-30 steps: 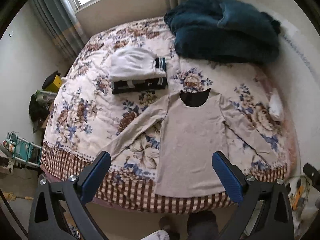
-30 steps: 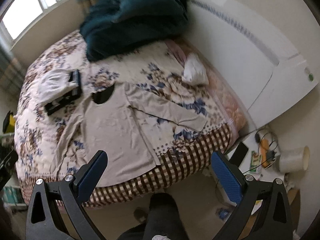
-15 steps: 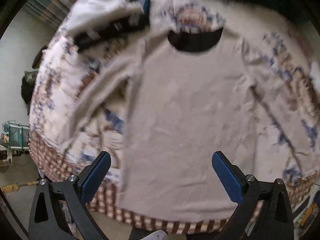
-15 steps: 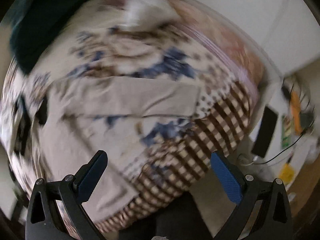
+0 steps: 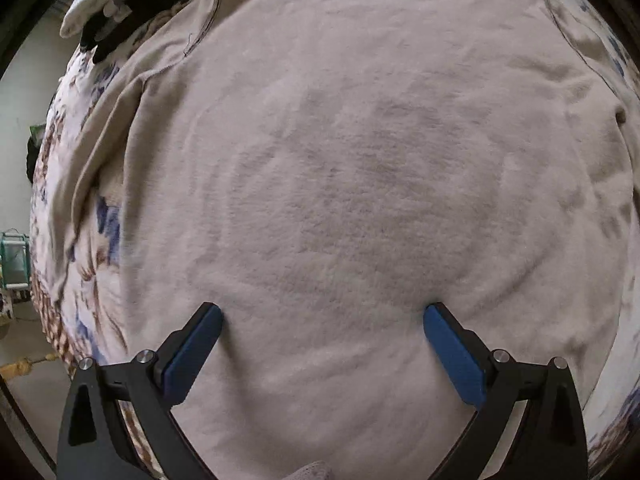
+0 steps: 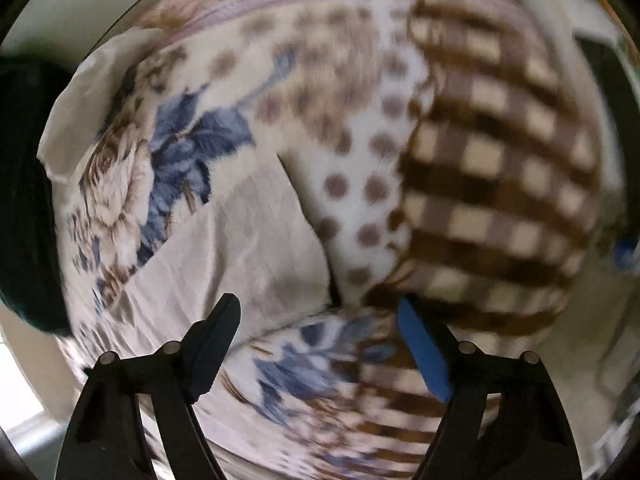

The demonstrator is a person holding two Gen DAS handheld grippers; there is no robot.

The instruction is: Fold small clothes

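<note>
The soft, fuzzy beige shirt lies flat on the flowery bed blanket, its neck cut off, under the wide-open left hand-held gripper, while the right hand-held gripper, blurry, has been closing around the sleeve end without pinching it.

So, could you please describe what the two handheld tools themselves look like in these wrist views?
Both look alike. The left tool has two black, angular fingers with triangular cut-outs, silver round screw heads at the joints, and flat blue pads on the inner faces. The right tool has the same black frame and silver screws; one blue pad shows clearly, the other side looks dark in the blurred view. No cables, markings or sleeves are visible.
</note>
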